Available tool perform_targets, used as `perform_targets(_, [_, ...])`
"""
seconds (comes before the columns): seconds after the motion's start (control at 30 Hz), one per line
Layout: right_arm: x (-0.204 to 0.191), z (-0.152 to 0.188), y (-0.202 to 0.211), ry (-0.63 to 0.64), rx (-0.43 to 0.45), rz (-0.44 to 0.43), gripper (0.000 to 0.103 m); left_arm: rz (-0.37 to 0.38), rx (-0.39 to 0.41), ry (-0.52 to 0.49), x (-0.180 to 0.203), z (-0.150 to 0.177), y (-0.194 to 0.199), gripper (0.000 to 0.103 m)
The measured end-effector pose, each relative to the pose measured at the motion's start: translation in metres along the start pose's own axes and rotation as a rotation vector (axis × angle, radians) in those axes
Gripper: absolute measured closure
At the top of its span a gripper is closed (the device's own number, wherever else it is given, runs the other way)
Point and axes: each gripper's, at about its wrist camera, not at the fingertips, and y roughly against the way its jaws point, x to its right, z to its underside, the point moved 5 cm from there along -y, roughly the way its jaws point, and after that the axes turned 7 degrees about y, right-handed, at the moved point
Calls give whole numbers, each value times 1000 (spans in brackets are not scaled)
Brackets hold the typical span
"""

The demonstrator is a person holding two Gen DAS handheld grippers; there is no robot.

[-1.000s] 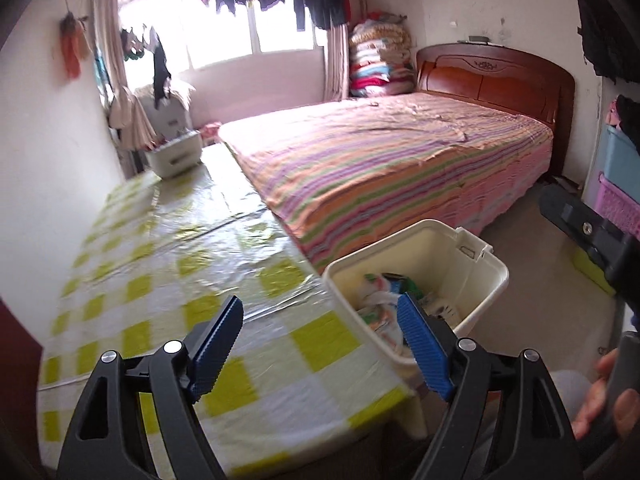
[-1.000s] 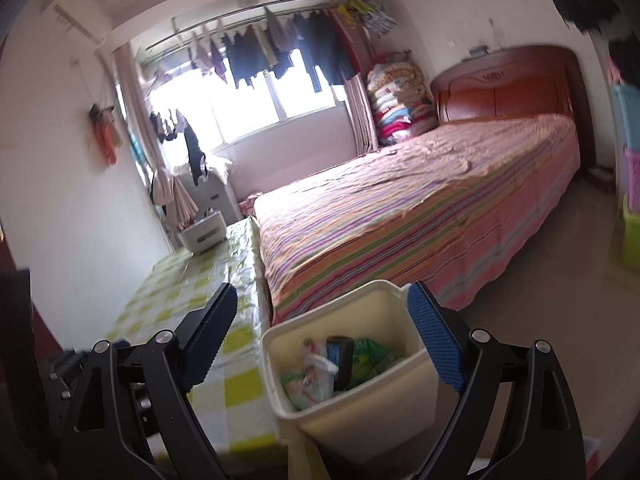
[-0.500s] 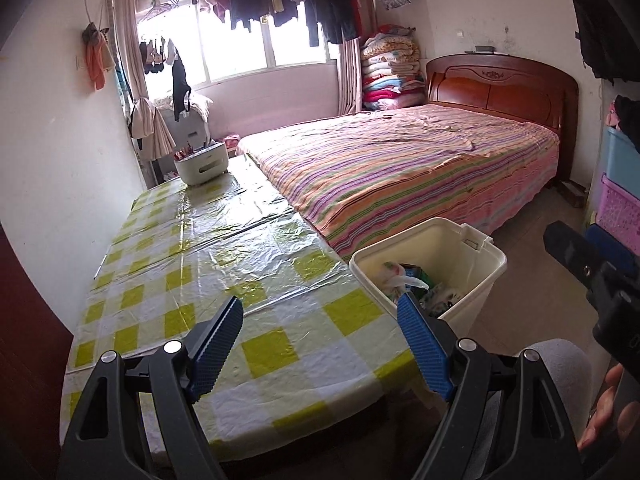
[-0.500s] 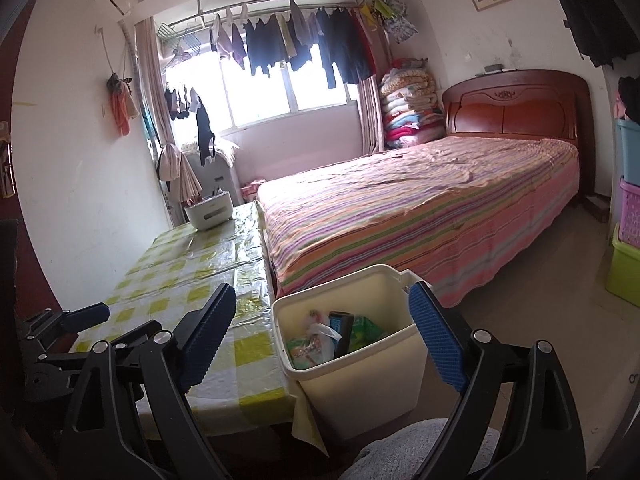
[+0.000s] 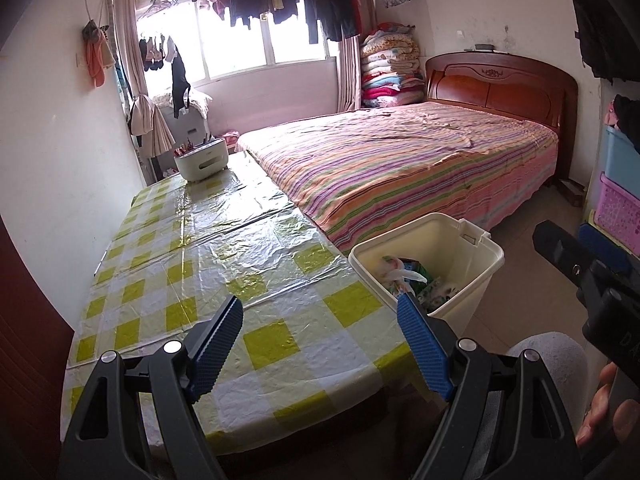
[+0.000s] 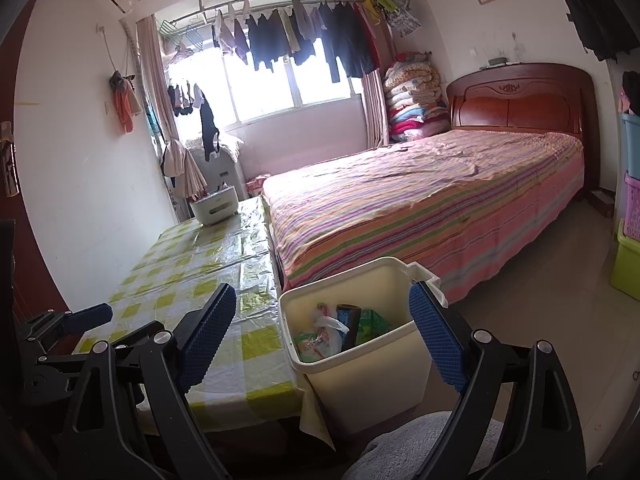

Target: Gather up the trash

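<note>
Table [image 5: 224,264]: yellow-white checked cloth under clear plastic.
Bin [image 6: 372,380]: cream plastic, lidless, on the floor against the table's corner, beside the bed [image 6: 420,208].
Trash [image 6: 332,332]: crumpled bags and wrappers, green, white, one dark, inside the bin.
Left gripper [image 5: 320,344]: spread wide, nothing held; bin ahead-right.
Right gripper [image 6: 324,336]: spread wide, nothing held; bin straight ahead, below the blue pads [image 6: 438,340].

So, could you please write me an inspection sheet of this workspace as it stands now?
Surface: table under a yellow-and-white checked cloth with clear plastic over it.
Job's things: cream trash bin on the floor at the table's corner, beside the bed; wrappers and a plastic bag inside.
Clutter: white caddy at the table's far end.
Grippers: left gripper and right gripper both have jaws wide apart, holding nothing.
Cables: nothing seen.
Surroundings: laundry on a rail over the window, folded quilts, stacked storage boxes.
</note>
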Motion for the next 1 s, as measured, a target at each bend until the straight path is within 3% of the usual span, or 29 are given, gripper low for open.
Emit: perform_targets(1.0, [18, 15, -21, -61, -51, -9, 16, 25, -66, -2, 7, 5, -13, 26])
